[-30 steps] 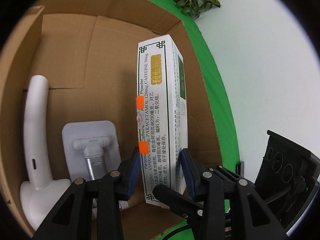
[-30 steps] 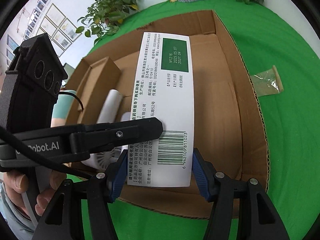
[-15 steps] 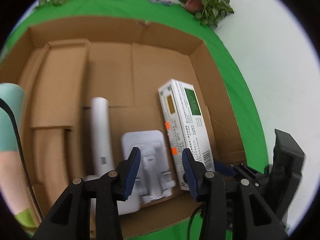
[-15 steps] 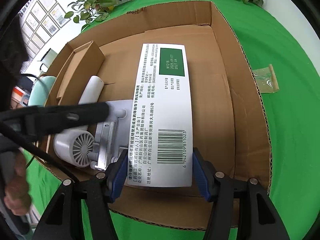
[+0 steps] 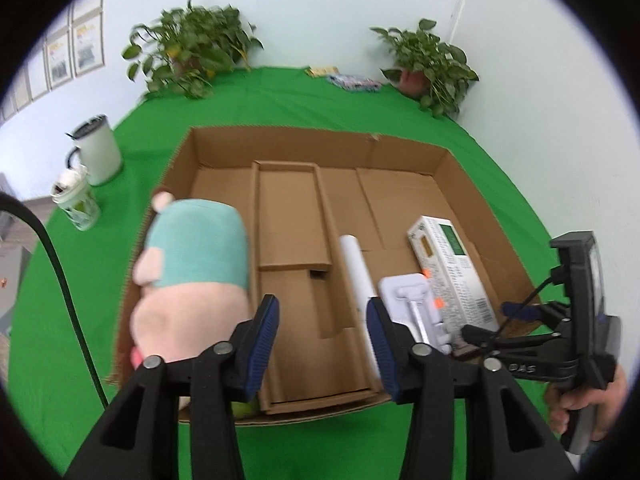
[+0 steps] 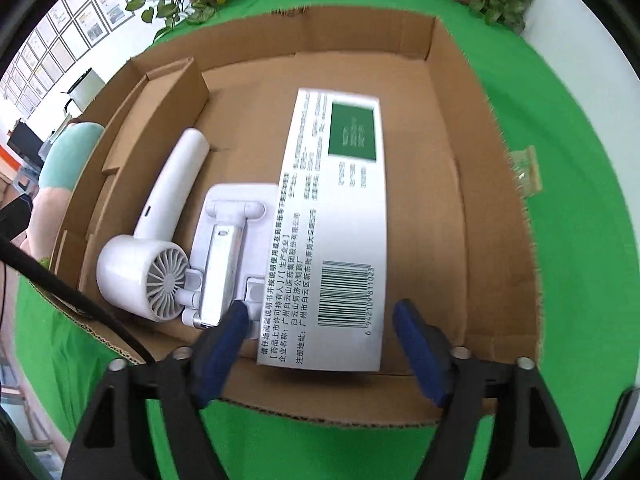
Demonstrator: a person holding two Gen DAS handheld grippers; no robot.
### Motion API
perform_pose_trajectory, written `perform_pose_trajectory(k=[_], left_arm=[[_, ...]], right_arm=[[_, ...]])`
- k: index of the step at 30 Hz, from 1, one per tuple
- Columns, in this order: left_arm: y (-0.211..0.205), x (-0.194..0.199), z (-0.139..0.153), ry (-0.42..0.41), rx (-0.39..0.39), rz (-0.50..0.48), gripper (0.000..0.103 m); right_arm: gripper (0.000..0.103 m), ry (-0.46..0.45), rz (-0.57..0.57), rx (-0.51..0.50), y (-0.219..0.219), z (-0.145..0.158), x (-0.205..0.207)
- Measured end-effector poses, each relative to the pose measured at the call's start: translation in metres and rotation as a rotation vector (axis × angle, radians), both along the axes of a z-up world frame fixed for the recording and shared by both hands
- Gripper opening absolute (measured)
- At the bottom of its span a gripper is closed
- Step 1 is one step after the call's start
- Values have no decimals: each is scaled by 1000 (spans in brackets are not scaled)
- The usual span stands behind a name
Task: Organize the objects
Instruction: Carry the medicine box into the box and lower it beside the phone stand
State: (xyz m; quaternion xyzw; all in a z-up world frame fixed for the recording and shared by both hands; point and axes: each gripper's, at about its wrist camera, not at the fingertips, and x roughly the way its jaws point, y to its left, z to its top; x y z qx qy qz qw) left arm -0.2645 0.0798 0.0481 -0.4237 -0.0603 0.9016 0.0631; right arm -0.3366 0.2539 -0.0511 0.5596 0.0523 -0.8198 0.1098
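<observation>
A white medicine box [image 6: 340,224] with a green patch and barcode lies in the right part of the cardboard box [image 6: 440,80], beside a white phone stand [image 6: 228,248] and a white handheld fan [image 6: 160,232]. My right gripper [image 6: 320,332] is open, its jaws either side of the medicine box's near end and clear of it. My left gripper [image 5: 322,340] is open and empty, raised above the box's near edge. The medicine box [image 5: 452,272], stand [image 5: 412,300] and fan handle [image 5: 354,264] show in the left wrist view, as does a pink and teal plush toy [image 5: 188,276] at the box's left side.
A cardboard insert [image 5: 292,216] divides the box's left half. A white mug [image 5: 98,148] and a paper cup [image 5: 76,204] stand on the green cloth at left. Potted plants [image 5: 192,52] sit at the back. A small clear packet [image 6: 526,172] lies right of the box.
My left gripper let go of the medicine box and pulled up and back to the left. My right gripper opened and released the box, which now lies in the cardboard box.
</observation>
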Motion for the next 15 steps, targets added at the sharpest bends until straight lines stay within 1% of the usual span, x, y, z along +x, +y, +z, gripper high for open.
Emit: perform_pose_trajectory(k=[1,3,4,5,6,8,12,15], left_arm=[[-5,9,4,23,-18,13,55],[-13,17,1,61,-56,30,55],[-17,21,2,66,-65,32,55],[-20,24,0,70,-71,31,55],[-21,25,-2,70,-73,28,55],[-25,24,-8,63,-74,25,55],[-28,14,-23,62,-61,31,55],[-26,12,-28,71,-64,35,55]], right_arm=[[82,17,-3,15,-1,2,2],[81,40,-5,34,-4,1,1],[79,48,-11,26,-5,1,0],[66,51,-17,15,-5,1,-2],[60,53,-30,5,-4,1,-4],[58,65,-47,6,-3,2,-8],[58,62,-47,62,-10,1,-12],[58,50,-59,84,-15,1,-12]])
